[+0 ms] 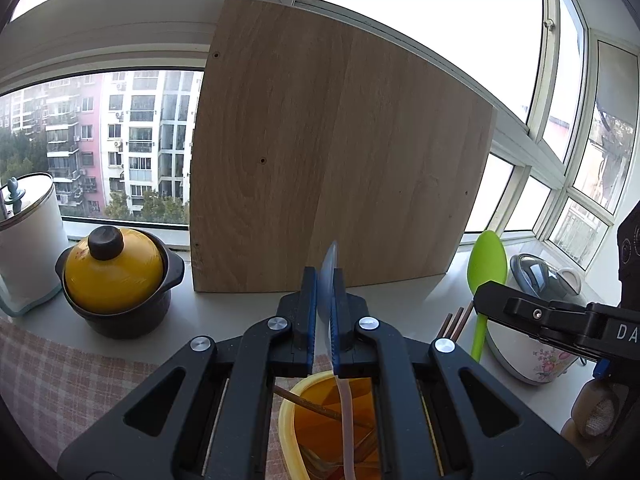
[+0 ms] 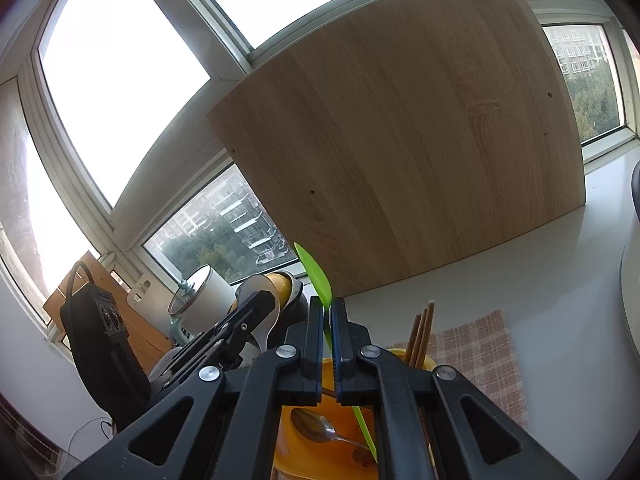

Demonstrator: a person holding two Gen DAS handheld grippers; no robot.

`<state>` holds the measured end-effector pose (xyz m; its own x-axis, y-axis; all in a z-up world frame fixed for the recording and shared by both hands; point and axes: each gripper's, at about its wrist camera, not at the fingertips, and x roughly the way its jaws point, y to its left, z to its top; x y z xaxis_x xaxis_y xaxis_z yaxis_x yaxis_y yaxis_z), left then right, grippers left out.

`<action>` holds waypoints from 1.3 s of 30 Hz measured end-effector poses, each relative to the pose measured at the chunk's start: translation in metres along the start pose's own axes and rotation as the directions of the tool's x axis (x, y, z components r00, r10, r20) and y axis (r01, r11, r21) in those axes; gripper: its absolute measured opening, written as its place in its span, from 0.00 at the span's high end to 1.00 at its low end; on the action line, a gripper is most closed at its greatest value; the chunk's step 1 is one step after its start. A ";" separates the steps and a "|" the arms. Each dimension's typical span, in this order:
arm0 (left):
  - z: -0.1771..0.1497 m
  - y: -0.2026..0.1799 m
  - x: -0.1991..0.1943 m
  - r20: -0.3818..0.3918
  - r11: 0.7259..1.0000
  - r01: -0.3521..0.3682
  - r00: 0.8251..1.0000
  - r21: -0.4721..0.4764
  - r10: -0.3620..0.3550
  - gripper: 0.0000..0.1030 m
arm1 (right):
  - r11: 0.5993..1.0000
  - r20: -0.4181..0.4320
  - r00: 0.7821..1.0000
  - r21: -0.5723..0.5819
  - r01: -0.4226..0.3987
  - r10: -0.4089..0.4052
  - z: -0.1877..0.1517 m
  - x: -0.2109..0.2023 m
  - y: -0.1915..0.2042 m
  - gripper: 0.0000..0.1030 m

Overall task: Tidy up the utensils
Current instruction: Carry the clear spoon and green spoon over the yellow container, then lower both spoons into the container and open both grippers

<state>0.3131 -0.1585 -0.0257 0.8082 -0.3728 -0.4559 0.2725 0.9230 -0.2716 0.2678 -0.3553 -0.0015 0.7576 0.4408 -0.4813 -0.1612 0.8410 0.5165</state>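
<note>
My left gripper (image 1: 327, 280) is shut on a pale translucent spoon (image 1: 330, 268), bowl up, its pinkish handle running down into the orange utensil holder (image 1: 304, 432) below. My right gripper (image 2: 327, 312) is shut on a green spoon (image 2: 316, 272), bowl up, its handle reaching down into the same orange holder (image 2: 300, 456). The green spoon (image 1: 486, 264) and the right gripper also show at the right of the left wrist view. Brown chopsticks (image 2: 420, 332) stand in the holder, and a metal spoon (image 2: 316, 428) lies inside it.
A wooden board (image 1: 340, 152) leans against the window behind. A yellow-lidded black pot (image 1: 116, 280) and a white canister (image 1: 28, 236) stand at the left. A floral rice cooker (image 1: 536, 320) sits at the right. A checked cloth (image 2: 480, 352) covers the sill under the holder.
</note>
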 end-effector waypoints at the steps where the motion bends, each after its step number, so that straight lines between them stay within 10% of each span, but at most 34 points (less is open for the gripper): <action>1: -0.001 0.000 0.000 0.000 1.000 -0.003 1.000 0.003 0.003 0.97 | 1.000 -0.004 1.000 0.002 0.000 0.000 -0.002 0.001 -0.001 0.99; 28: -0.015 0.002 -0.016 -0.110 0.995 0.094 0.990 0.015 -0.092 0.93 | 0.999 -0.051 0.998 0.026 0.038 -0.037 -0.029 -0.010 -0.018 0.97; 31: -0.018 -0.002 -0.021 -0.118 0.994 0.100 0.989 0.040 -0.094 0.61 | 0.999 -0.057 0.998 0.023 0.040 -0.038 -0.033 -0.014 -0.015 0.91; 39: -0.022 0.002 -0.043 -0.103 0.995 0.097 0.990 0.027 -0.094 0.60 | 0.997 -0.023 0.996 -0.001 0.081 -0.081 -0.042 -0.031 -0.006 0.46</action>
<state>0.2675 -0.1426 -0.0256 0.7212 -0.4656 -0.5129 0.3639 0.8847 -0.2914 0.2192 -0.3607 -0.0192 0.7532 0.3784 -0.5380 -0.0997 0.8742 0.4753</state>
